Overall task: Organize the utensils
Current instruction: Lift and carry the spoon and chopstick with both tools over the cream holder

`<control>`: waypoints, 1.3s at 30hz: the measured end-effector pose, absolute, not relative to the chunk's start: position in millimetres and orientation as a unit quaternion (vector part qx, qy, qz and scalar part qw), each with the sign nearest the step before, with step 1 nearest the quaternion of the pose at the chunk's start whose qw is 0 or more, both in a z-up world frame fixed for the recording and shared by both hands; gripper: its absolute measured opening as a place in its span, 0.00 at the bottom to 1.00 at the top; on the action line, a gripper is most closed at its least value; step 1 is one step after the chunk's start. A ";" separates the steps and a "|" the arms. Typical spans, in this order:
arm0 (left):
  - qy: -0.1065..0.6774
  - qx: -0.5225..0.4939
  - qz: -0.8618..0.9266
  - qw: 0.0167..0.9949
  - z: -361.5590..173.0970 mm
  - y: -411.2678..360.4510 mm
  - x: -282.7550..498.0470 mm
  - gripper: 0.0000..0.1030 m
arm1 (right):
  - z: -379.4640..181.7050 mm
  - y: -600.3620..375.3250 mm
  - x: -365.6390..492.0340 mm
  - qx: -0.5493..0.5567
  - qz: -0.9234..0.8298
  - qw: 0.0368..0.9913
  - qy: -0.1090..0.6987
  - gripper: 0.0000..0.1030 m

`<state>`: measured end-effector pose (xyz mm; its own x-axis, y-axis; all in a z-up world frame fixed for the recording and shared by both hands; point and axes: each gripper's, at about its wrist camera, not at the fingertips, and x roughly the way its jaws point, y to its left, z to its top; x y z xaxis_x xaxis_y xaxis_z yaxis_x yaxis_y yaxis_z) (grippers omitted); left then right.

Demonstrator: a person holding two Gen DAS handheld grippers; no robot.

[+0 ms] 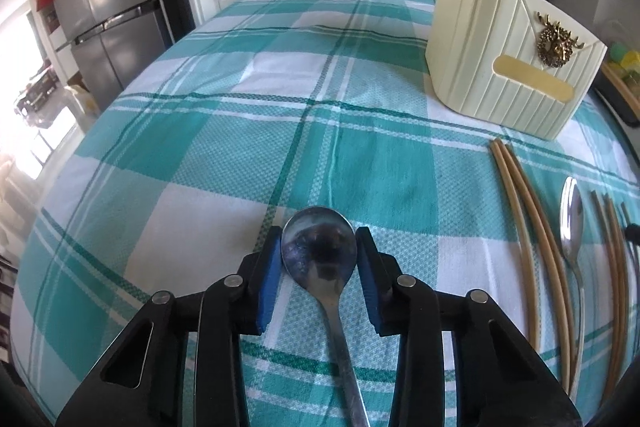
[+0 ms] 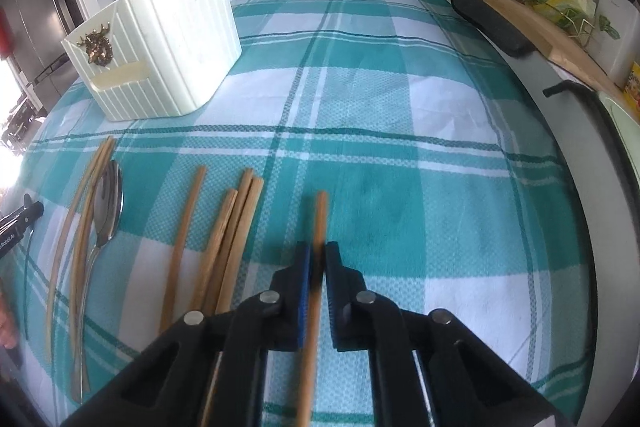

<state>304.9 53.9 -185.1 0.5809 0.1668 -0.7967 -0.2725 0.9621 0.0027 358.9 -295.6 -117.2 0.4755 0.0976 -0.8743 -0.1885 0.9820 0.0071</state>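
spoon handle (image 1: 352,379) cut off, chopstick (image 2: 318,227) blurred
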 end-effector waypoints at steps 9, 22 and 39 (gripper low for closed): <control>0.405 -0.085 0.056 0.909 -139.6 60.7 292.3 0.35 | -73.7 -303.0 351.1 0.020 0.107 0.880 0.463 0.06; 0.325 -0.090 -0.033 0.941 -48.4 46.0 241.6 0.35 | 38.7 -306.4 261.4 0.047 0.142 0.925 0.350 0.06; 0.256 -0.103 -0.083 0.957 55.6 64.7 294.7 0.34 | 132.4 -264.9 273.9 0.027 0.155 0.963 0.217 0.06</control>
